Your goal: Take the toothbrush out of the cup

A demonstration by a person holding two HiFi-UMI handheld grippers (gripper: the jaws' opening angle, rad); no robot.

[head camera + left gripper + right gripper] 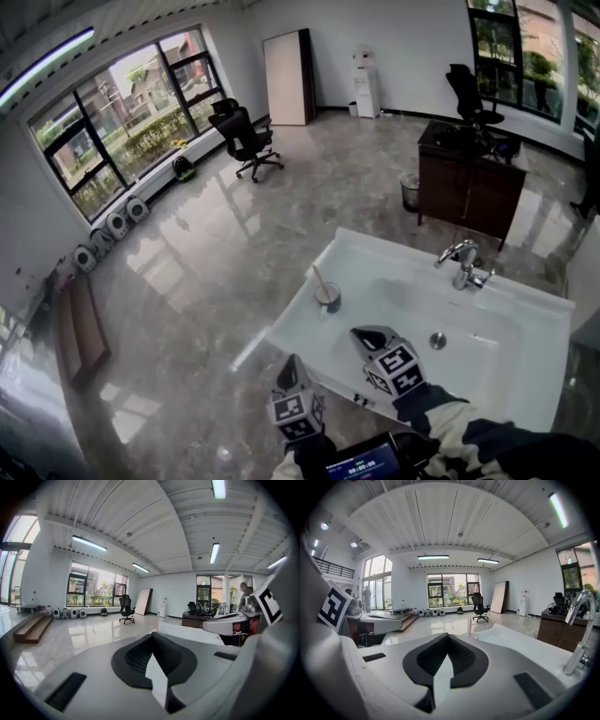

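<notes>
Item 1. Grey polished marble floor (206,262), spanning the whole room.

Item 2. White rectangular sink (525,323) with a drain in its basin, set at an angle in the head view.

Item 3. Dark brown wooden table (469,183) beyond the sink, with a black office chair (246,141) well apart near the windows.

Item 4. Chrome curved faucet (464,262) on the sink's far rim.

Item 5. Right gripper (361,335), white with black pads and a marker cube.
- It is held out from a patterned black-and-white sleeve (469,436).
- It points forward and slightly down over the sink's near edge.
- Jaws are together, with nothing between them.

Item 6. Left gripper (292,361), same make, just beside the right one.
- It is over the floor, off the sink's near-left edge, and points forward and slightly down.
- Jaws are pressed together and empty.

Item 7. Small grey round cup (328,298), upright on the sink's left end. It is ahead of both grippers and apart from each, nearer the right.

Item 8. Pale pink toothbrush (319,279), standing in the cup and leaning left. It shows just above the closed tips in the right gripper view (469,626).
</notes>
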